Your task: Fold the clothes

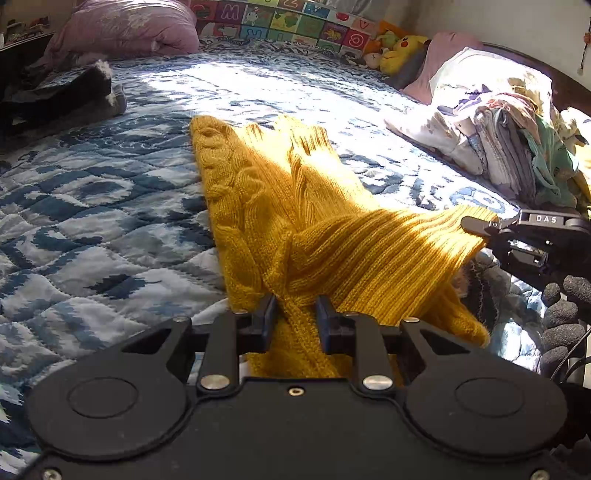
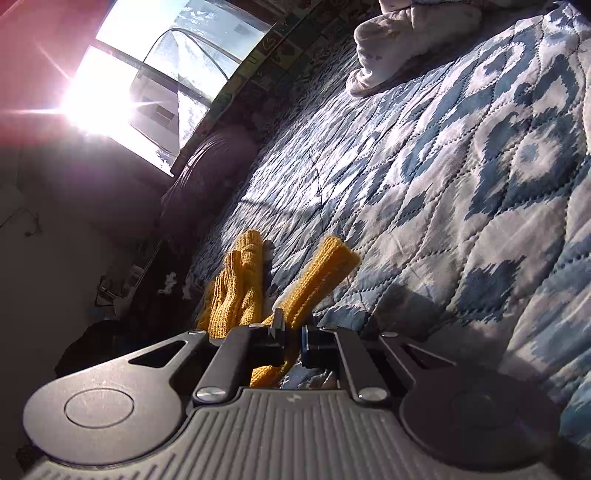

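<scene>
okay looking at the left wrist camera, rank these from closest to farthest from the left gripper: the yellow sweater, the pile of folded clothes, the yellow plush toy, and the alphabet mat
1. Yellow sweater: clamped in the left gripper, straight ahead.
2. Pile of folded clothes: on the bed, off to the right.
3. Yellow plush toy: far right corner of the bed.
4. Alphabet mat: along the wall at the bed's far edge, about level with the plush; too close to call.

Both clamped on knit — left hand-held gripper (image 1: pixel 295 306) low, right hand-held gripper (image 2: pixel 293 338) tilted.

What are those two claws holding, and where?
Both hold the yellow sweater: left claw on a bunched knit fold, right claw on its ribbed edge.
</scene>
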A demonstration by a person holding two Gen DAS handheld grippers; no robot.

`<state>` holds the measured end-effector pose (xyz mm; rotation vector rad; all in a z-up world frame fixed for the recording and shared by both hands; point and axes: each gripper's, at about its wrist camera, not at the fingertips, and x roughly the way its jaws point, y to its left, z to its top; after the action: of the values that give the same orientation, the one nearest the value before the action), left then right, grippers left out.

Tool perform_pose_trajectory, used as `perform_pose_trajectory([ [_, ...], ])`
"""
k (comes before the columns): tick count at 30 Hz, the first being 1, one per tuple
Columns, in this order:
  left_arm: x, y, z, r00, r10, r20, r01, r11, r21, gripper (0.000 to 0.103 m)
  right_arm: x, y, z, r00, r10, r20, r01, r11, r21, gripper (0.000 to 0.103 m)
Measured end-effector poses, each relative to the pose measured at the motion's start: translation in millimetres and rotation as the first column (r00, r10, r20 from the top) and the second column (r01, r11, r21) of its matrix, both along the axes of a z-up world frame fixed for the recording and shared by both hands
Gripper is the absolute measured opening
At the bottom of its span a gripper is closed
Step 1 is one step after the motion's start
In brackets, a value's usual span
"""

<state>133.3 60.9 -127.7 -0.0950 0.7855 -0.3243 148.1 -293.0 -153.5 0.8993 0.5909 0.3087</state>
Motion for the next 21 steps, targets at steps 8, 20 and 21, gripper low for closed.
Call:
perform_pose_trajectory([
  [8, -45, 46, 43, 0.994, 0.044, 0.103, -0.026, 0.985, -0.17, 0.029, 4, 6, 39, 0.997, 0.04, 0.061, -0.036, 0.998, -0.06, 0.01],
  [20, -75, -16, 26, 0.959, -0.242, 0.146, 0.223, 0.966, 0.134, 0.043, 25, 37, 89, 0.993, 0.096, 0.069, -0.085, 0.985, -0.152, 0.01],
  [21, -77, -15, 33, 0.95, -0.224, 0.216, 0.204, 0.972, 0.113, 0.044, 25, 40, 94, 0.992, 0.101, 0.072, -0.089, 0.984, -0.158, 0.01],
])
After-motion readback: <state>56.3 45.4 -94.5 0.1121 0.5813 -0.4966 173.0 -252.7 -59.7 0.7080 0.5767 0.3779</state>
